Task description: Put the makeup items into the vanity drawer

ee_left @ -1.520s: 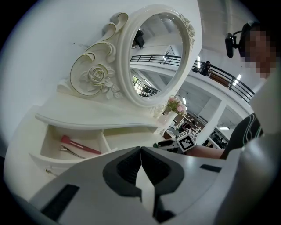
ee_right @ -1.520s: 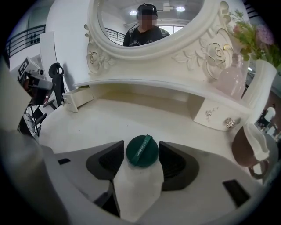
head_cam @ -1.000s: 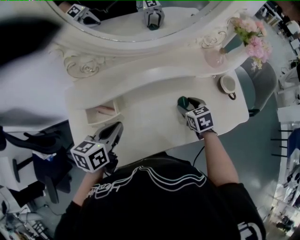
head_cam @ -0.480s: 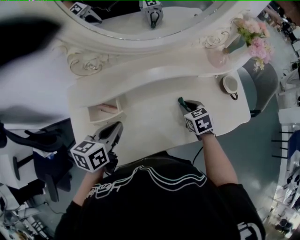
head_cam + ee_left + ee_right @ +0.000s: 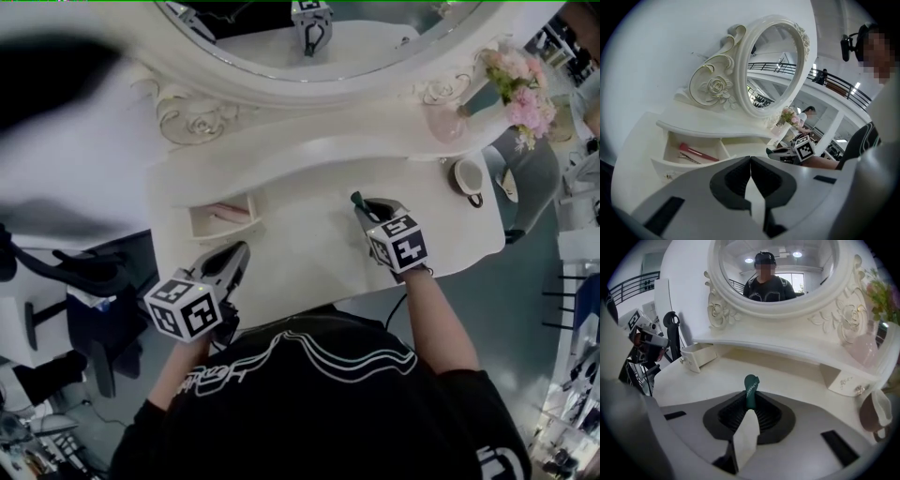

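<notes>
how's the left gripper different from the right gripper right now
The left gripper is shut on nothing, while the right gripper is shut on a dark green makeup tube, its jaws having just been closing. The left gripper sits near the open drawer at the vanity's left. The right gripper is over the middle of the tabletop. Both are shut.
</notes>
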Demonstrator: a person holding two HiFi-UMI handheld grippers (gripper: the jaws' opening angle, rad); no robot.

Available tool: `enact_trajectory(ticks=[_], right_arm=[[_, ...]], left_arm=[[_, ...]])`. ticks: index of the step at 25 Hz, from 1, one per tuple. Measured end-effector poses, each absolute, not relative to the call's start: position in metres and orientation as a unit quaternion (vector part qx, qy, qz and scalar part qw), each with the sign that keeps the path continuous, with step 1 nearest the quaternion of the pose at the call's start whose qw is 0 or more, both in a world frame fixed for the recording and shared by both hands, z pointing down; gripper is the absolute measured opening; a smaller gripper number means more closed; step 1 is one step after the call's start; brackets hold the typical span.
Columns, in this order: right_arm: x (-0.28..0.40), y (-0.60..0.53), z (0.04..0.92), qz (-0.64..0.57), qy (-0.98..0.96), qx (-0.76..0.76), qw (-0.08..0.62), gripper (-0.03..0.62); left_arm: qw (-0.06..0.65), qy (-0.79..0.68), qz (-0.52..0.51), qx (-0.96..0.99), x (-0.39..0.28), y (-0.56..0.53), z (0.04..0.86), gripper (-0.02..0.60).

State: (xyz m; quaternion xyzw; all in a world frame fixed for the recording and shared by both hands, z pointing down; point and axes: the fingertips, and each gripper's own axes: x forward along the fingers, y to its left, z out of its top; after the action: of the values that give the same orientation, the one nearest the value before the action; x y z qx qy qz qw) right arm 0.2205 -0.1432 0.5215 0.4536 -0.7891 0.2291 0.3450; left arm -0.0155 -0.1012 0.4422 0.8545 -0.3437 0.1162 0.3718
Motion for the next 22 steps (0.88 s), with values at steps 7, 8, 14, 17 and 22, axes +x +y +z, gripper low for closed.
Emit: enact_trajectory(ticks=[7, 8, 14, 17, 22], right_arm=[[0.153, -0.16, 0.48, 0.173, -0.83, 0.41, 0.337, 0.067], [0.143, -0.162, 0.476, 0.166, -0.834, 0.404, 0.336, 0.067], [0.093, -0.168, 0.454, 0.135, -0.858, 0.368, 0.333, 0.067], [0.076, -0.172, 0.447, 0.123, -0.866, 0.353, 0.332, 0.067], [0.039, -0.173, 0.439, 0.102, -0.876, 0.33, 0.336, 0.067]], left_arm=[[0.364, -0.37, 0.1, 0.849, -0.05, -0.099, 0.433, 0.023], [0.363, -0.375, 0.097, 0.848, -0.056, -0.099, 0.432, 0.023], [0.361, -0.399, 0.085, 0.839, -0.087, -0.093, 0.426, 0.023], [0.363, -0.41, 0.081, 0.833, -0.096, -0.091, 0.426, 0.023], [0.372, -0.423, 0.062, 0.824, -0.122, -0.085, 0.427, 0.023]])
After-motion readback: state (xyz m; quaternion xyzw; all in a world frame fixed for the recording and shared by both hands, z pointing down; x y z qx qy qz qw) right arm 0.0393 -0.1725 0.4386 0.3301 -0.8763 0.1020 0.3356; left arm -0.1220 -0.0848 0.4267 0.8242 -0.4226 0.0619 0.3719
